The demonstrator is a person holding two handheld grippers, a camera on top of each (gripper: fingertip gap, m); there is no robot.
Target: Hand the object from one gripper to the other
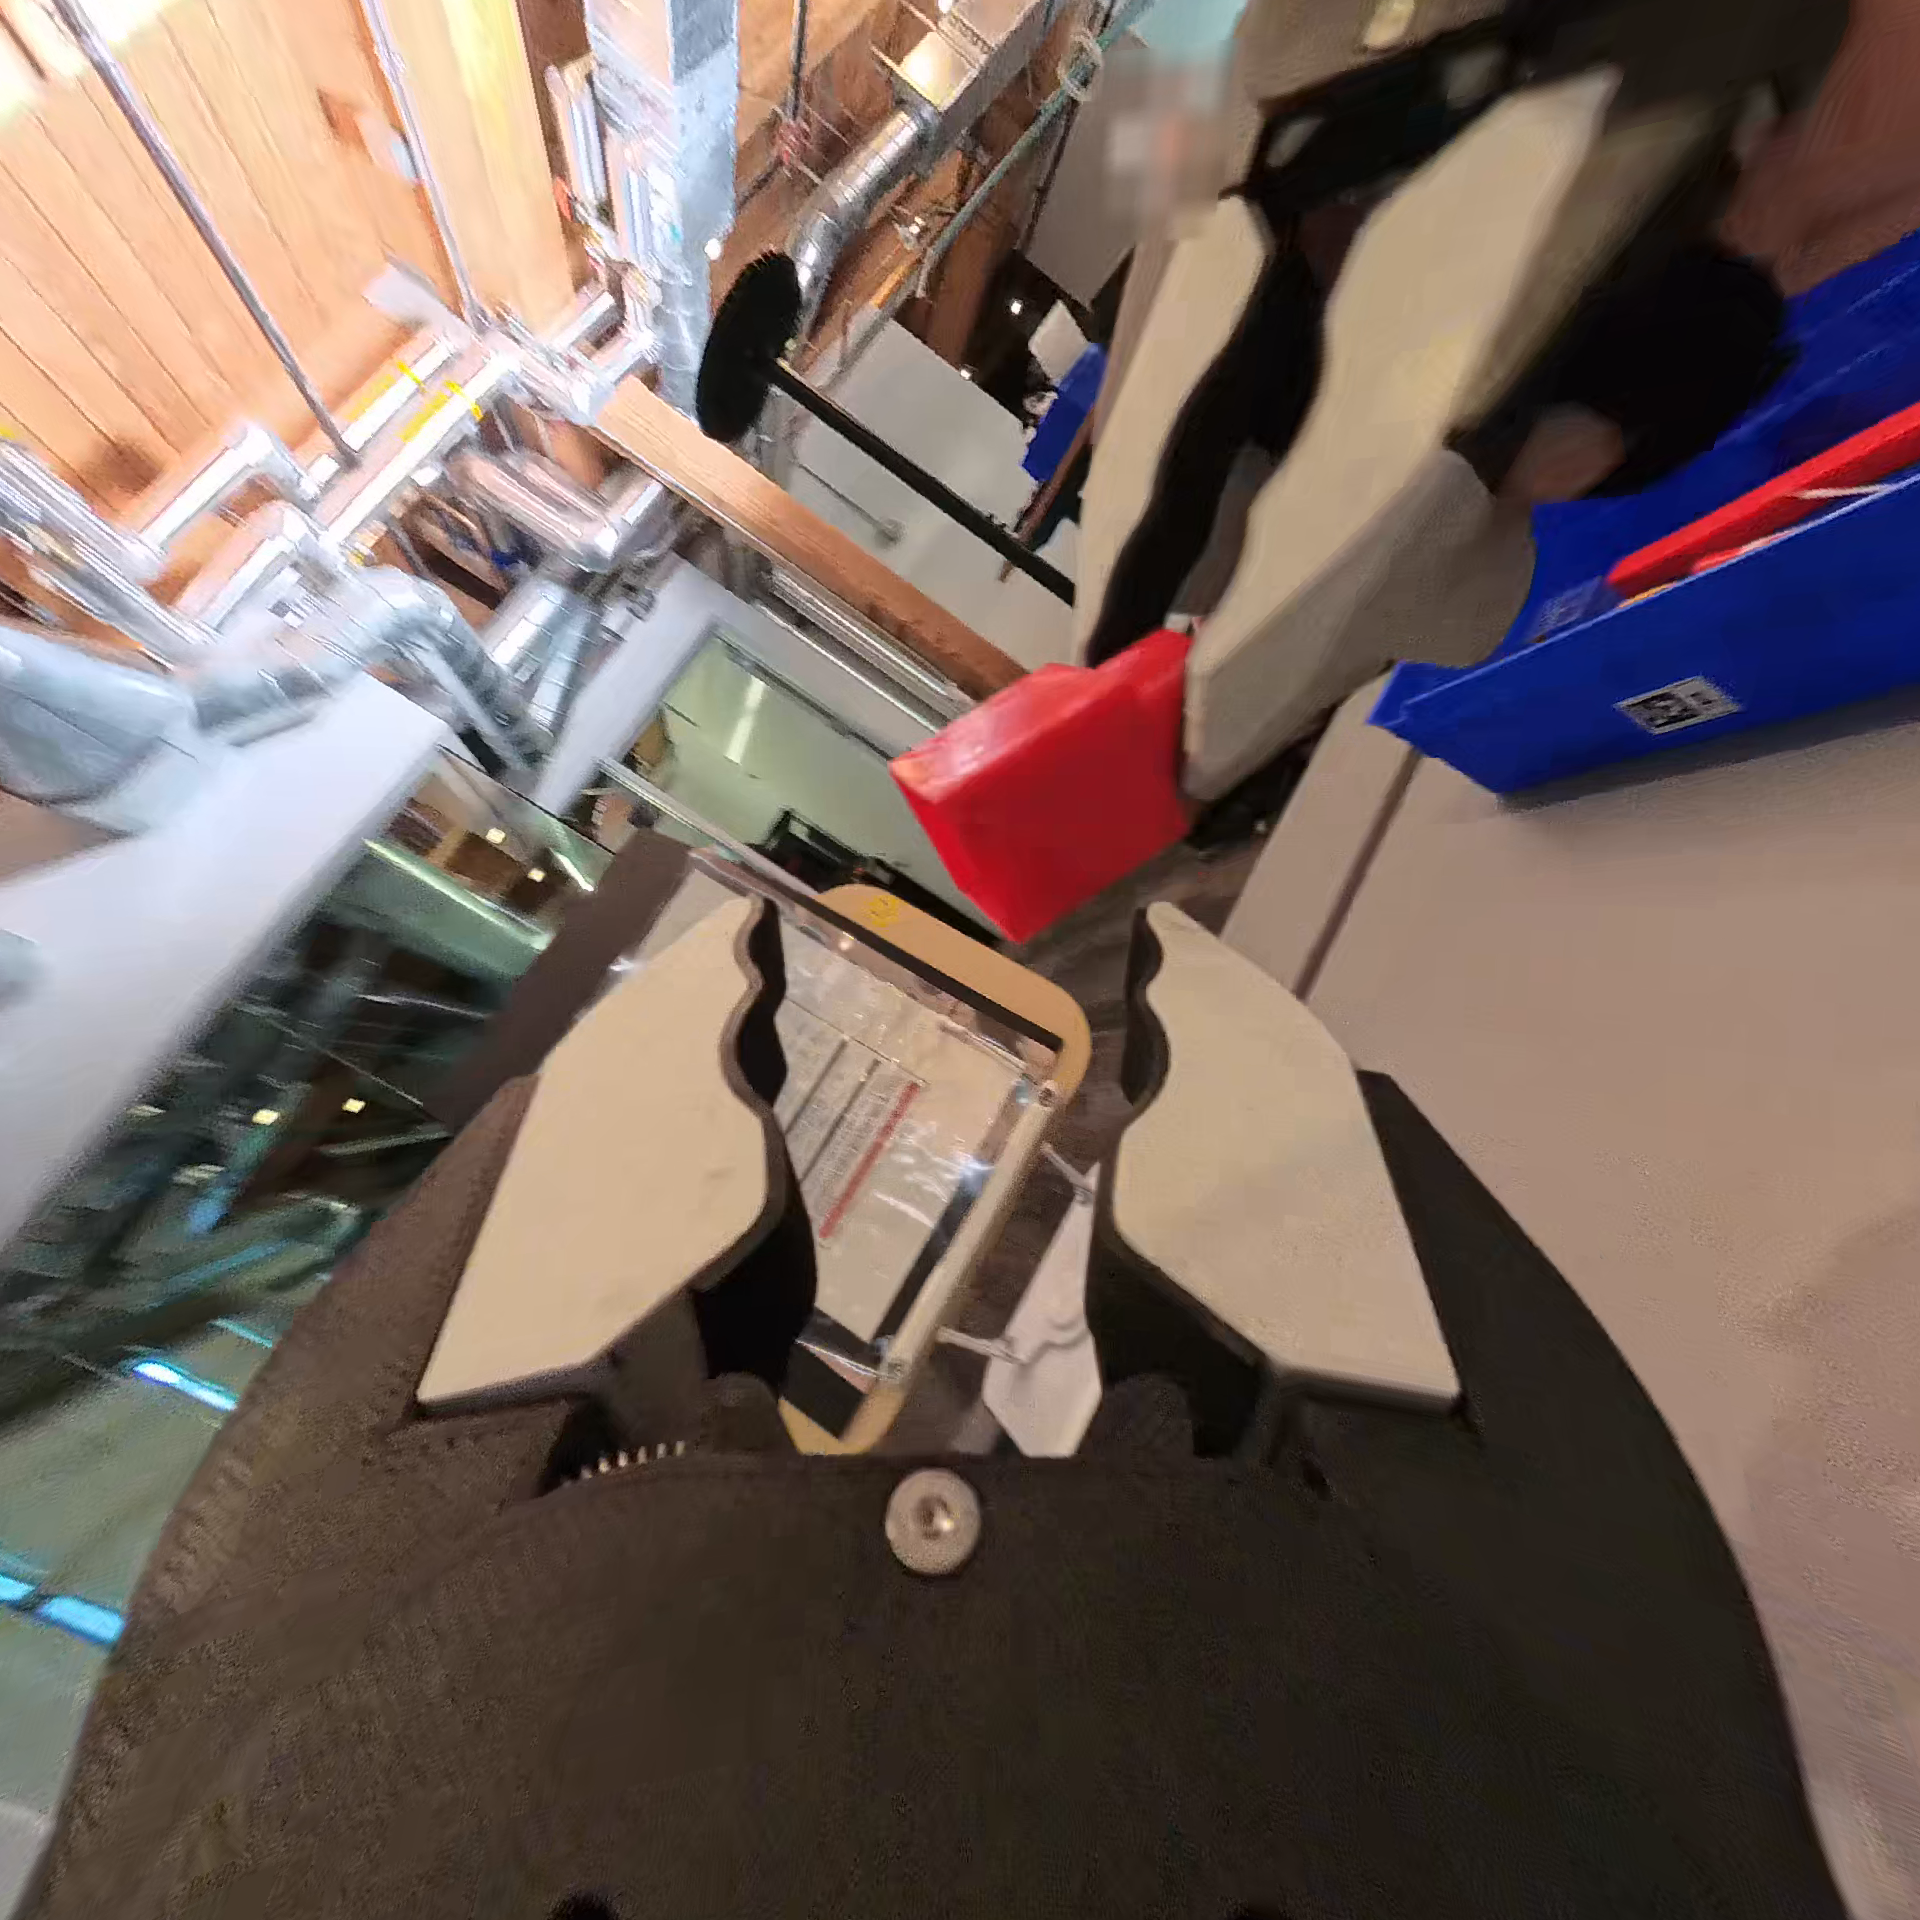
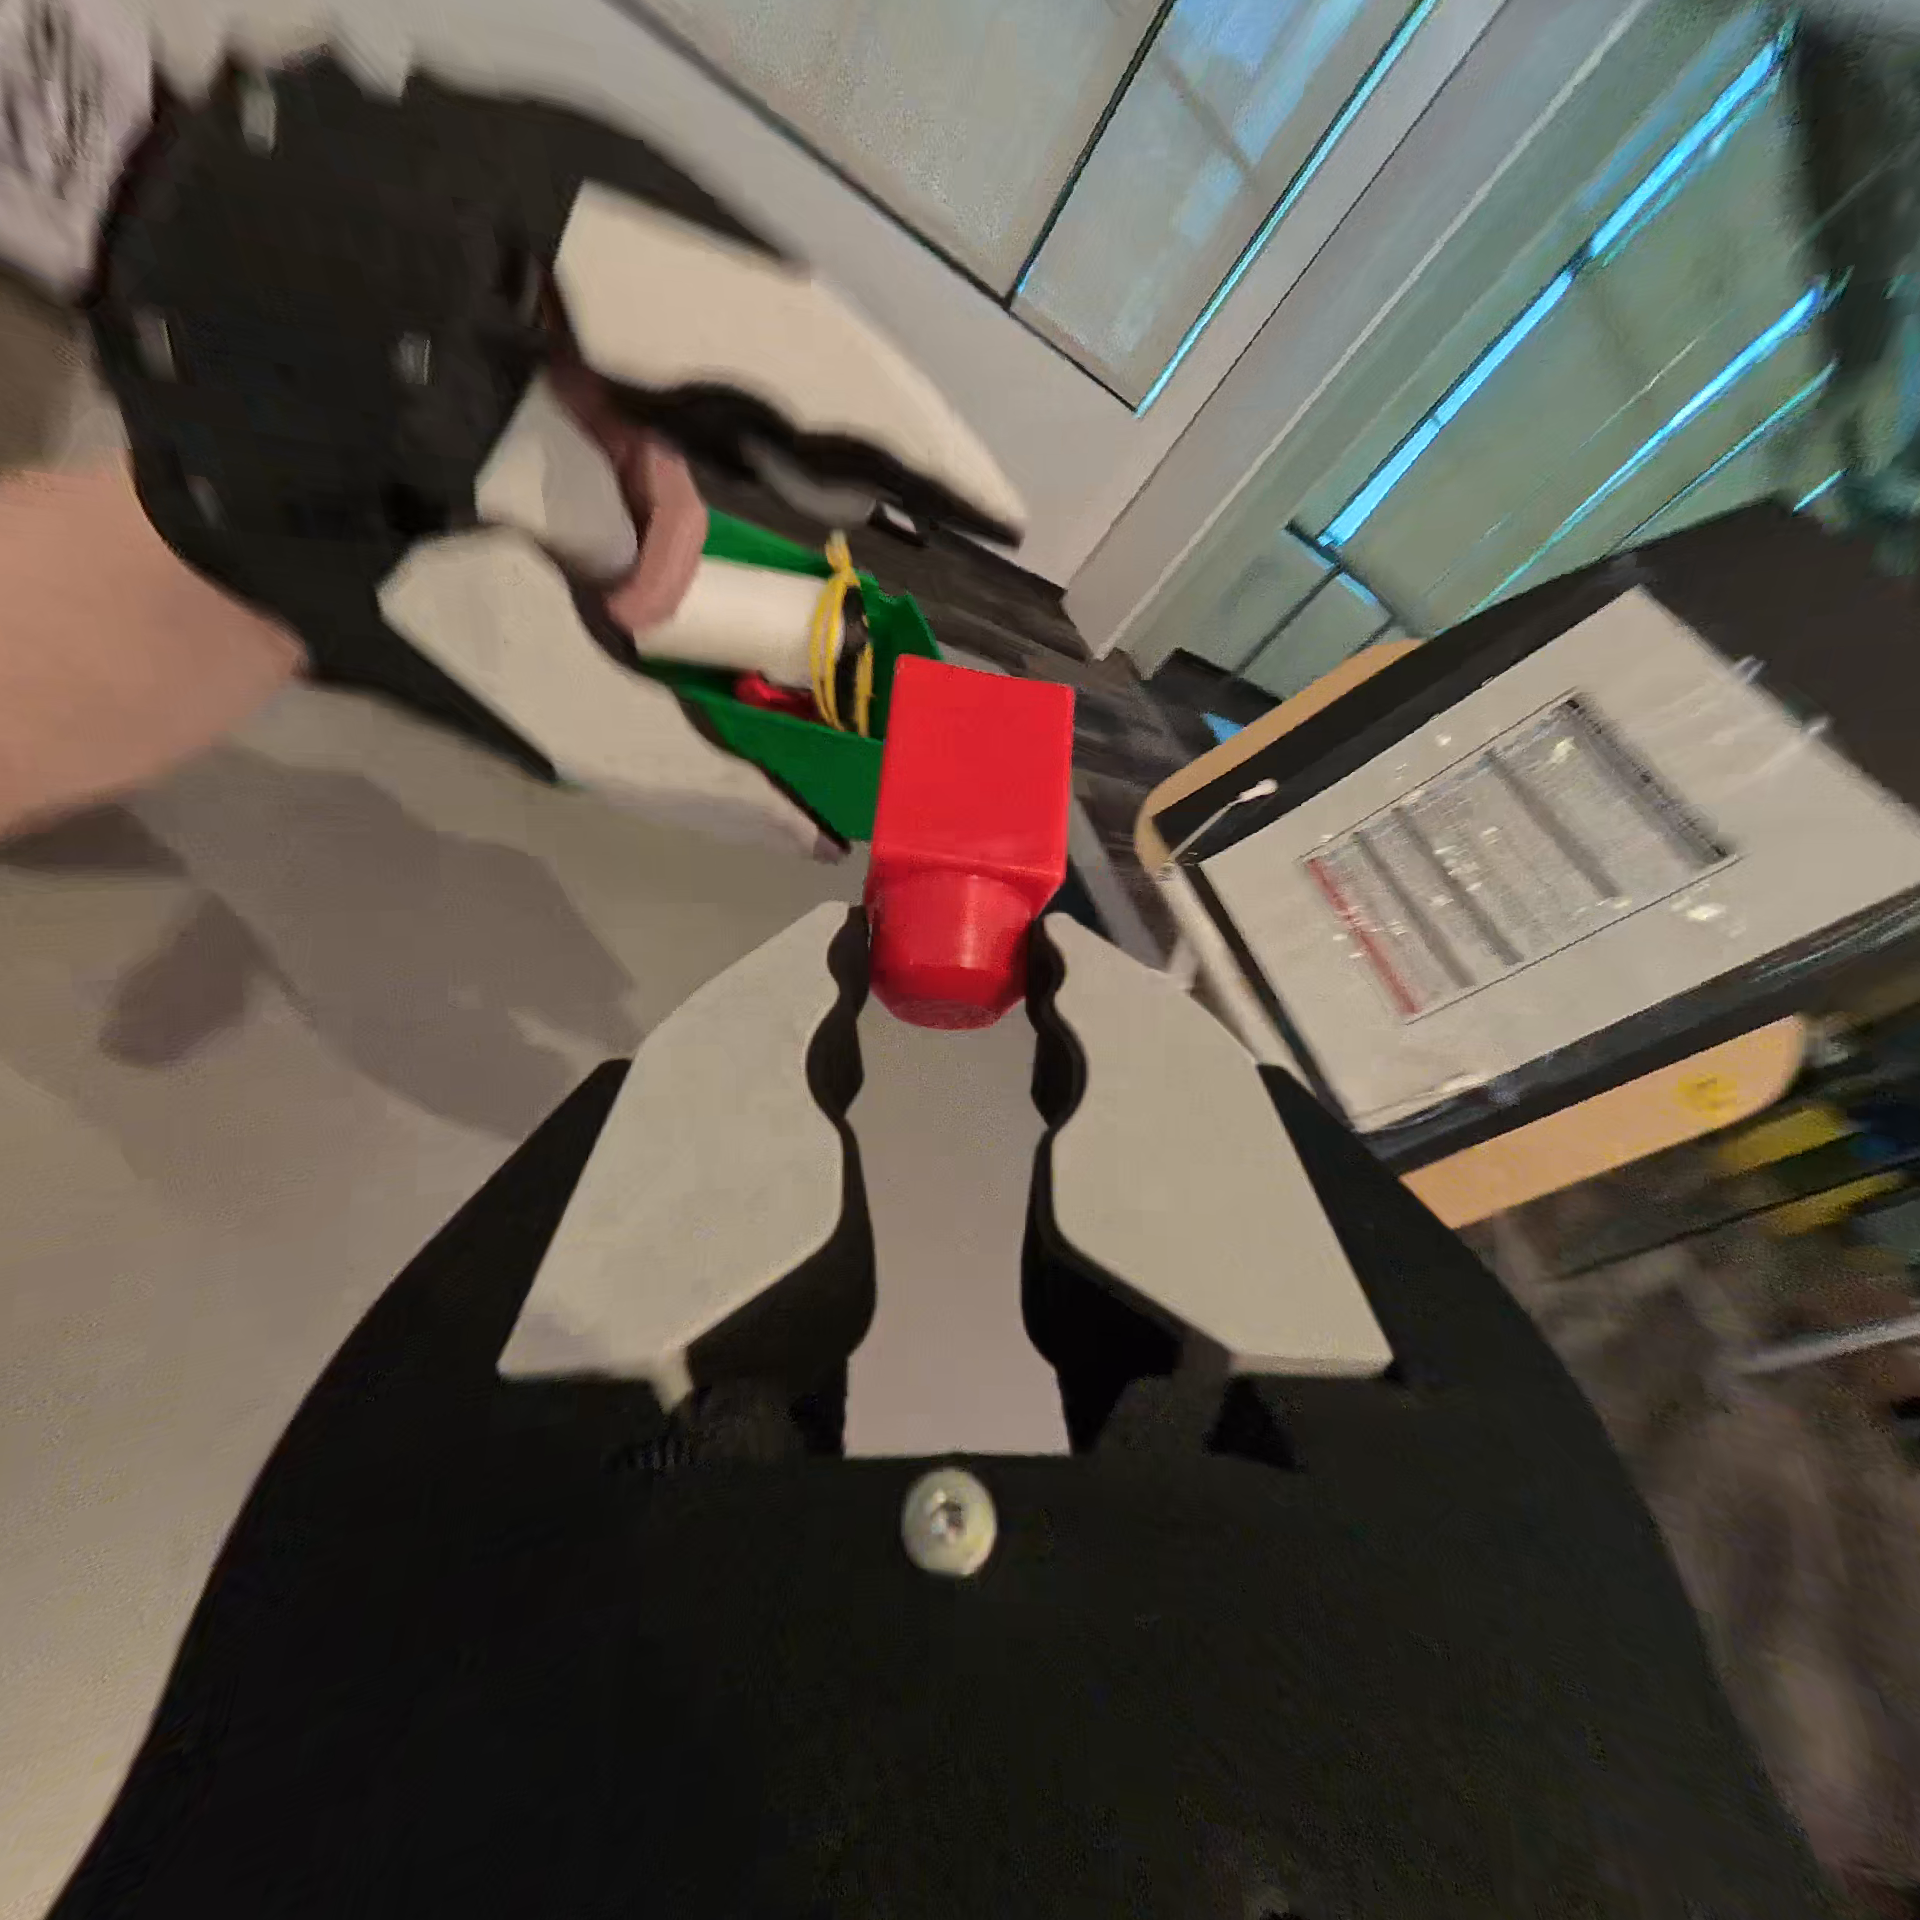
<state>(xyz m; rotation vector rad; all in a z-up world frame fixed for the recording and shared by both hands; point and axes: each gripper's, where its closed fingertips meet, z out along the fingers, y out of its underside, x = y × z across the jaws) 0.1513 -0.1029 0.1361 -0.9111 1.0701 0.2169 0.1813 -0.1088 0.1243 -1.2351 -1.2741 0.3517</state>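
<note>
In our left wrist view, our left gripper (image 1: 951,940) stands with its jaws wide and nothing between them; through the gap we see a clear plastic stand (image 1: 914,1122) with a tan border, holding a printed sheet. Up and to the right, our right gripper (image 1: 1184,707) reaches in from the top right corner of the view, and the red block (image 1: 1039,790) sticks out from its fingertips, clear of the grey tabletop (image 1: 1610,1039) and just beyond our left fingers. Farther right, a blue bin (image 1: 1704,665) sits on the tabletop near its far edge, with a red piece (image 1: 1766,499) lying in it.

In our right wrist view, at the left, our left gripper (image 2: 914,665) shows blurred, jaws spread, with a person's hand (image 2: 125,644) behind it. Between those fingers we see a green bin (image 2: 821,758) on the tabletop (image 2: 312,1143), with a white roll (image 2: 727,613) and yellow cord inside. In the middle, our right gripper (image 2: 951,935) holds the red block (image 2: 971,790) by its round end, jaws narrow on it, the square end pointing away. To the right stands the plastic stand (image 2: 1475,862) at the tabletop's edge.
</note>
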